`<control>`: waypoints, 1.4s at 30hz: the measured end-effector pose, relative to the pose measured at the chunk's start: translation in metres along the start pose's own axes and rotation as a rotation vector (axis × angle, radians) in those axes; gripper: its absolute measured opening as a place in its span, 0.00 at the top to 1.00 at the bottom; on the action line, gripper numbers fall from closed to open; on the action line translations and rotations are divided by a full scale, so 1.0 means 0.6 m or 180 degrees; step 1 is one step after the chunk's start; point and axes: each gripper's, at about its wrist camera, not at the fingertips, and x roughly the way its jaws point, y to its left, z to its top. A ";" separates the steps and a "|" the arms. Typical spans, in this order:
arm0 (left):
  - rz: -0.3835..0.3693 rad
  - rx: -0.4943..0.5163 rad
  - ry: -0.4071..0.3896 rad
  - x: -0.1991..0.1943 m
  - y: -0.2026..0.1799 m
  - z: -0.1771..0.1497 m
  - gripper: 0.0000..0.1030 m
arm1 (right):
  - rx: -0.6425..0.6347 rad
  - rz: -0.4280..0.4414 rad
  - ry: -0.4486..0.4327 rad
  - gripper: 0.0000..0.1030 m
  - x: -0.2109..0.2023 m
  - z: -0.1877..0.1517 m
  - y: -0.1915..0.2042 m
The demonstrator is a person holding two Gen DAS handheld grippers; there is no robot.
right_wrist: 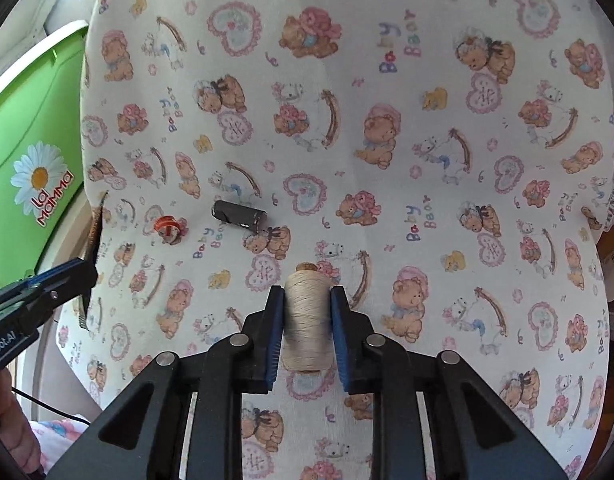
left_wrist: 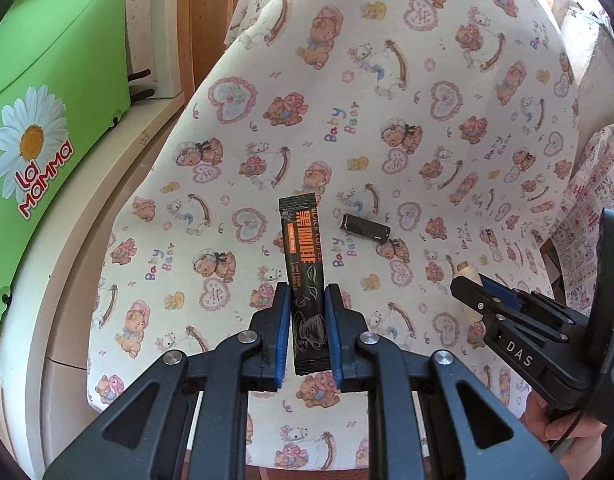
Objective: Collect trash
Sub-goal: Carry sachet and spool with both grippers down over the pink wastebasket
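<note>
While both grippers hang over the bear-print cloth [left_wrist: 387, 120], each one has something in it. The left gripper [left_wrist: 305, 332] has its fingers squeezed on a black coffee packet [left_wrist: 305, 280]. The packet's long side points straight up the frame, away from the fingers, in the lower middle of the left view. The right gripper [right_wrist: 307, 328] has its fingers squeezed on a cream thread spool [right_wrist: 307, 320], which also points up the frame, in the lower middle of the right view.

2 things lie loose on the cloth. A small dark tube [right_wrist: 239, 214] lies on its side, left of the middle in the right view, its long side running left to right. A little red-orange thing [right_wrist: 169, 230] sits farther left, near the left gripper. A green bin [left_wrist: 47, 120] fills the upper left of the left view. The bin is probably where the packet goes, and the left gripper is nearer to it.
</note>
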 end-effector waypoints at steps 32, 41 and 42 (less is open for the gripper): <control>-0.0420 0.0330 0.0138 -0.084 -0.081 -0.230 0.84 | 0.0285 0.0574 -0.0163 0.76 -0.217 -0.216 -0.030; -0.0335 0.0410 0.0427 -0.060 -0.076 -0.282 0.84 | 0.0220 0.0696 0.0210 0.76 -0.183 -0.255 -0.015; -0.0330 0.0413 0.0480 -0.055 -0.074 -0.287 0.84 | 0.0212 0.0649 0.0229 0.76 -0.177 -0.257 -0.012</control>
